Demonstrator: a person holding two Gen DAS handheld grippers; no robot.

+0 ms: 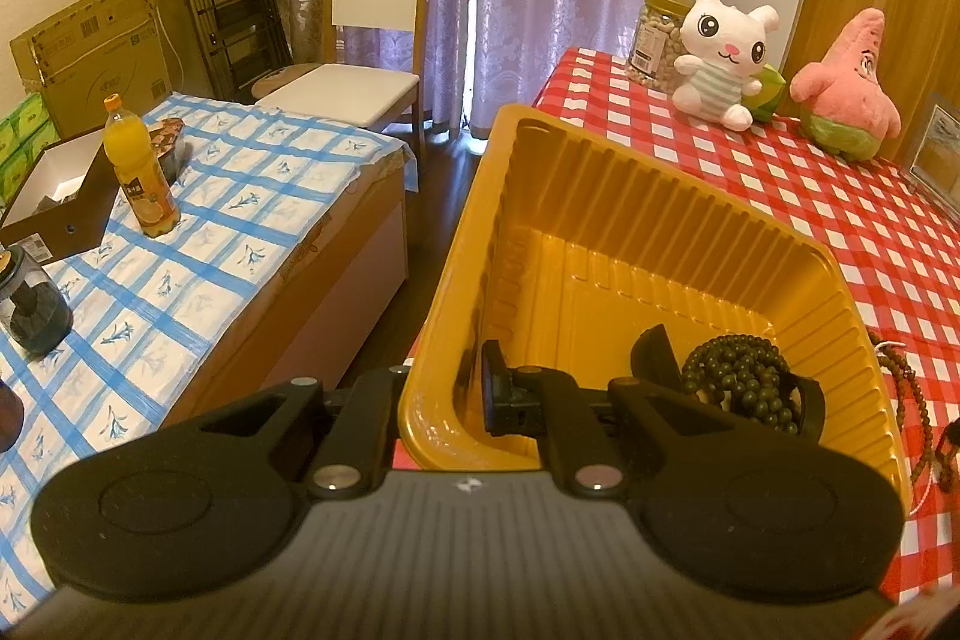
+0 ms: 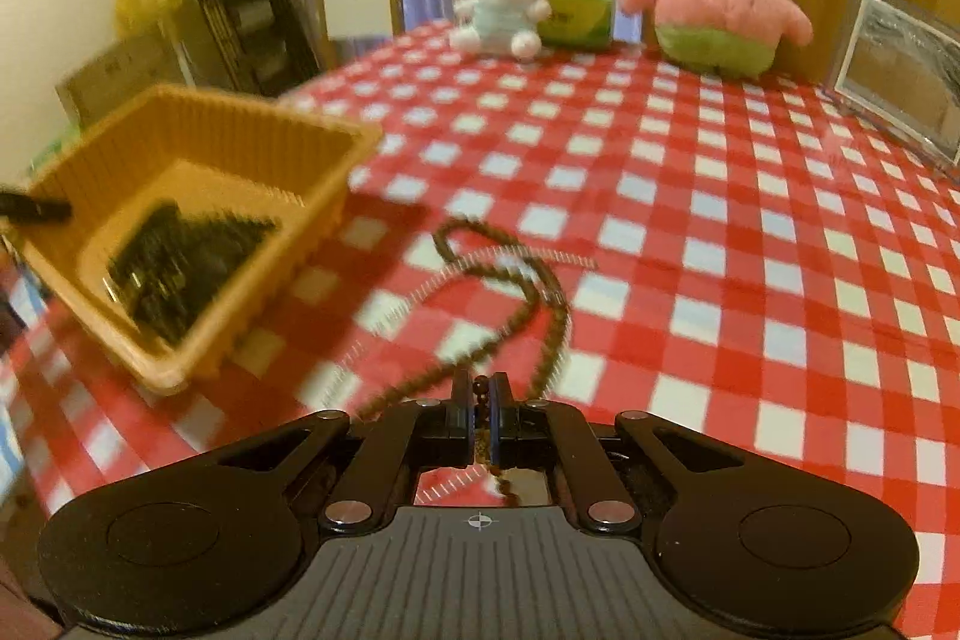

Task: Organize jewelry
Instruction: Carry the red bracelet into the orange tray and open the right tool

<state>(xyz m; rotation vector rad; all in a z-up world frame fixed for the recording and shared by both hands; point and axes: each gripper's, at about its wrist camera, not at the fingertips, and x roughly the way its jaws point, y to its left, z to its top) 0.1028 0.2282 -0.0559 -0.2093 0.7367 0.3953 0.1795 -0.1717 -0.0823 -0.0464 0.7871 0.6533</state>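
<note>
The right gripper (image 2: 479, 403) is pinching its 2 fingers almost together on a long brown beaded necklace (image 2: 516, 304), gripping the strand close to one end, with a few beads showing in the narrow slit between the jaws. From that pinch the strand is running away from the gripper across the red-and-white checked tablecloth (image 2: 720, 232), curling into an open loop farther off, so its long axis is lying roughly near-to-far and leaning a little to the left. Most of it is resting on the cloth; the view is blurred, so I cannot tell how much is lifted.

The orange ribbed plastic tray (image 2: 198, 118) is sitting to the far left of the pinch, well apart from it, with the loop's far end lying just beside the tray's right wall. The coming move therefore looks like a carry leftward and away, and the trailing strand will need lifting over the rim.

The left gripper (image 1: 576, 370) is reaching into that tray (image 1: 600, 172) from its near side, its jaws standing wide apart and empty. A coiled dark green bead bracelet (image 1: 738, 370) is lying in the tray's near right corner, touching the right finger. The right gripper is clearly the nearer one to the brown strand (image 1: 912, 382).
</note>
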